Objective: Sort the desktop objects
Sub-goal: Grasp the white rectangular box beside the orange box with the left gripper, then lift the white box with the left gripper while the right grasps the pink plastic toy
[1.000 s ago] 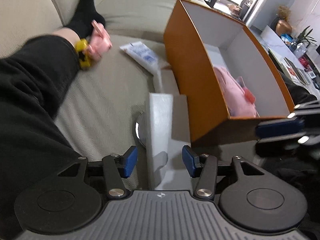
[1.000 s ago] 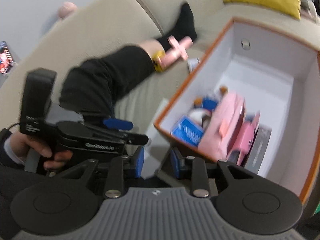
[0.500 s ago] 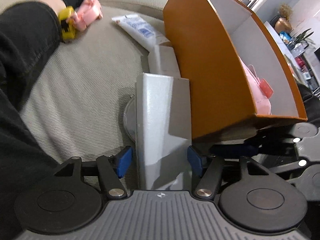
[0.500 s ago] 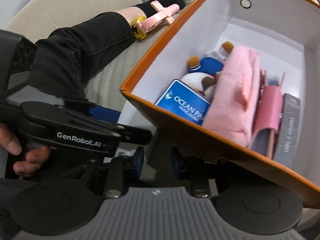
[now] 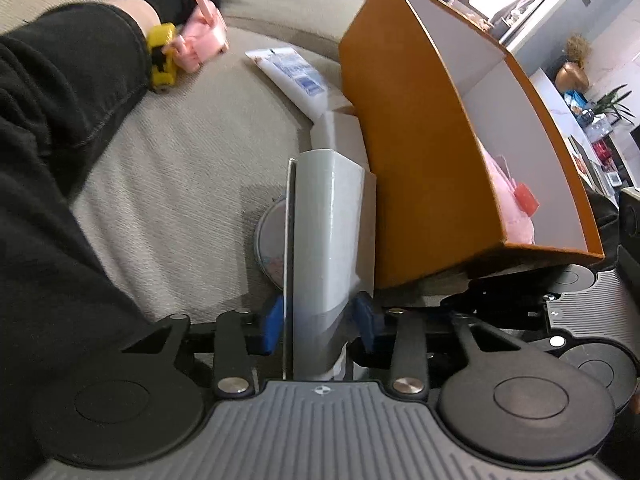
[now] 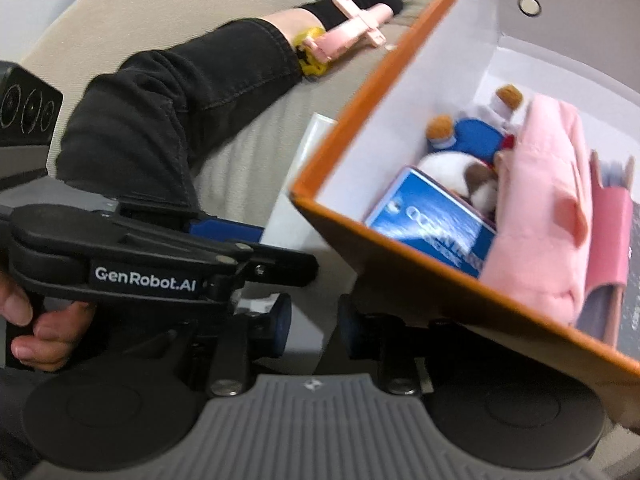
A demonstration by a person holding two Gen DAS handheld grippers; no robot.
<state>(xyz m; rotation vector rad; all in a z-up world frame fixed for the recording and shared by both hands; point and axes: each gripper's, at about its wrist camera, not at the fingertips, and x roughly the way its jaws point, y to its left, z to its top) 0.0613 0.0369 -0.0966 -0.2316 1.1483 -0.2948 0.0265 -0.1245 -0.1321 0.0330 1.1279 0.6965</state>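
The left tongs (image 5: 318,328) are closing around the grey box (image 5: 328,240), the right tongs (image 6: 314,330) narrowing on nothing visible; judged next: lifting it into the orange bin (image 5: 420,160) alongside.

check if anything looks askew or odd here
The orange box sits tilted, its near corner raised above the sofa, over the right gripper. A pink toy plane and yellow car lie loose by a leg.

Orange outside and white inside on the box (image 6: 400,92); pale grey on the carton (image 5: 328,240). Beige ribbed weave on the sofa (image 5: 192,168), black on the trouser leg (image 5: 60,120). Pink on the toy plane (image 5: 202,42), yellow on the toy car (image 5: 161,58), blue print on the white tube (image 5: 294,74).
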